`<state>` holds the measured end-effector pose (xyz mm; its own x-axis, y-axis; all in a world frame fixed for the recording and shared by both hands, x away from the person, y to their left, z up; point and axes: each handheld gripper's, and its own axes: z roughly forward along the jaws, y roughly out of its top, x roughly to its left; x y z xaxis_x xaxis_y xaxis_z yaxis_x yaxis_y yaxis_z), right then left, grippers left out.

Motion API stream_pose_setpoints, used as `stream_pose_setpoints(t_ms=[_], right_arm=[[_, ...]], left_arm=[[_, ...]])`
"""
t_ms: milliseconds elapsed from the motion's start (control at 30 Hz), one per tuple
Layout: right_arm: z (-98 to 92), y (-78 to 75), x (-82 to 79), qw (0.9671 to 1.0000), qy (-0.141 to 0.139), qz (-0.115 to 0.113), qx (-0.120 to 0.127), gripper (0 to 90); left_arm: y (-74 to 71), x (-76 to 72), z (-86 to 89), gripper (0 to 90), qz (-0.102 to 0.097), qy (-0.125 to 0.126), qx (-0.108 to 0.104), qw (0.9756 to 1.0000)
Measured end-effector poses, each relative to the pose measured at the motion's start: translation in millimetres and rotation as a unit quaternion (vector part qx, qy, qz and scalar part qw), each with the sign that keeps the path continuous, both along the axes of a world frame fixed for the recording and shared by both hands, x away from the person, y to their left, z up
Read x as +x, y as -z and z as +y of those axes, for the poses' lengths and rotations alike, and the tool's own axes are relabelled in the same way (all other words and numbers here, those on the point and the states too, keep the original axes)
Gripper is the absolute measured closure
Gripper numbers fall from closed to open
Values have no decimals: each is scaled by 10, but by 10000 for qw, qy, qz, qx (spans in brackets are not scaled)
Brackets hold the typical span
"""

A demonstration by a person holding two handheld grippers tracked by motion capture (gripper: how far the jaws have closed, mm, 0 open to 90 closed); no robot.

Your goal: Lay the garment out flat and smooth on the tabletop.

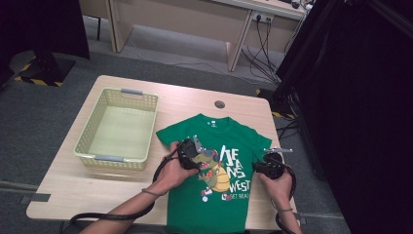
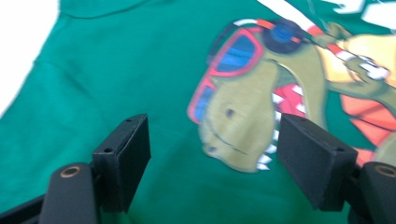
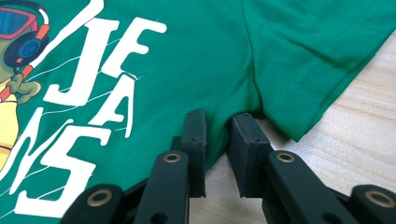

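Wooden table carries a green shirt lying flat, front up, hem at the near edge. Basket sits just left of the shirt, apart from it. Left tongs hover wide open over the dinosaur print, gripping nothing. Right tongs stand at the shirt's right armpit, jaws nearly closed around a cloth fold; contact unclear.

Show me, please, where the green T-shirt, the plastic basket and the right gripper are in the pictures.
green T-shirt (image 1: 192,207): high view, plain fabric at its lower left.
plastic basket (image 1: 84,140): high view, its left wall.
right gripper (image 3: 216,135): right gripper view, midway between its fingertips, at the shirt's edge under the sleeve.
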<state>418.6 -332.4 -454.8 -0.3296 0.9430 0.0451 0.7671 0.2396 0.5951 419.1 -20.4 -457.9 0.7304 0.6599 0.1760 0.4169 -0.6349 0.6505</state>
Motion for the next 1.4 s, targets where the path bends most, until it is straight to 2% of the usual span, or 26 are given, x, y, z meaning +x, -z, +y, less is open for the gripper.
stream_pose_setpoints(t_ms=[100,167,233,400,767,867,1033,1167,1233,1300,1400], right_arm=[[0,-3,6,10000,19,-1,10,774],[-6,-10,11,10000,33,-16,22,784],[-14,-23,17,10000,51,-32,40,790],[-44,-79,45,9999,80,-101,55,804],[-140,-180,142,9995,213,-215,48,812],[-176,-210,159,9991,296,-312,29,809],[-182,-257,155,9984,348,-437,-13,761],[-146,-252,82,9992,172,-360,18,740],[-113,-221,50,9997,90,-236,71,712],[-85,-173,39,9998,46,-108,153,689],[-53,-110,43,9998,62,-11,181,669]], left_arm=[[46,-20,-20,256,7,55,94,9999],[46,-11,-16,257,11,37,78,10000],[47,-1,-13,265,-86,31,142,9999],[52,56,1,270,-142,-22,148,9998],[54,295,49,277,-194,-319,187,9991],[57,339,56,278,-195,-394,155,9989],[55,393,82,280,-235,-511,212,9982],[47,382,90,281,-248,-570,219,9978],[23,334,66,282,-286,-498,202,9981],[-11,259,28,280,-300,-401,100,9987],[-53,146,-14,279,-300,-220,79,9993]])
